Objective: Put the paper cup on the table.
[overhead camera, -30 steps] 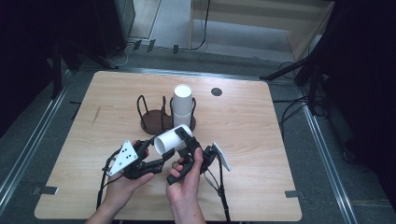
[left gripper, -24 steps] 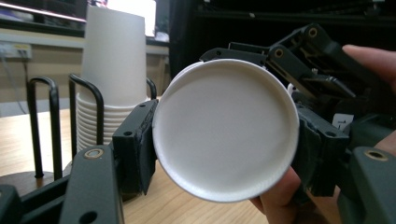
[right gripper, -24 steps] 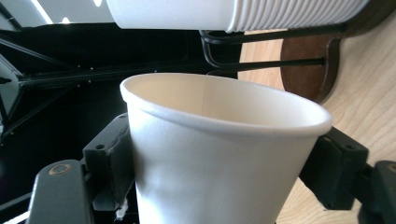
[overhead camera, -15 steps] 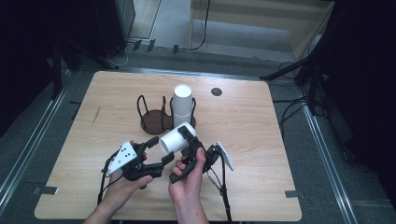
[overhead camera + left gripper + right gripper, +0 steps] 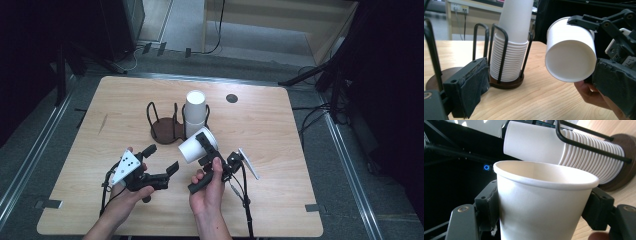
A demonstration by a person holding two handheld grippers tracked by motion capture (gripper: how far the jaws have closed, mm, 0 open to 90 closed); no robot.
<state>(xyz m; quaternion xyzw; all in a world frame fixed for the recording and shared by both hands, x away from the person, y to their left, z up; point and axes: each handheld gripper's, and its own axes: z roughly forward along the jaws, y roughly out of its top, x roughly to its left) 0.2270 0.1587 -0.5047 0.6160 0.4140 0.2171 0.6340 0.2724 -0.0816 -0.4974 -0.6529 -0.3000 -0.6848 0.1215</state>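
Right gripper: clamped on the cup, held tilted above mid-surface near the stack.
Left gripper: jaws apart, empty.
Risk: squeezing could crush the cup; tilted, it may slip.

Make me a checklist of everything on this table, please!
Surface: wooden table, with a dark round spot near the far edge.
Job's things: single paper cup held sideways; cup stack upside down in a wire holder.
Clutter: nothing seen.
Grippers: right tongs clamp the single paper cup; left tongs open, holding nothing.
Cables: black cables trail from the grippers.
Surroundings: grey floor, dark stands.
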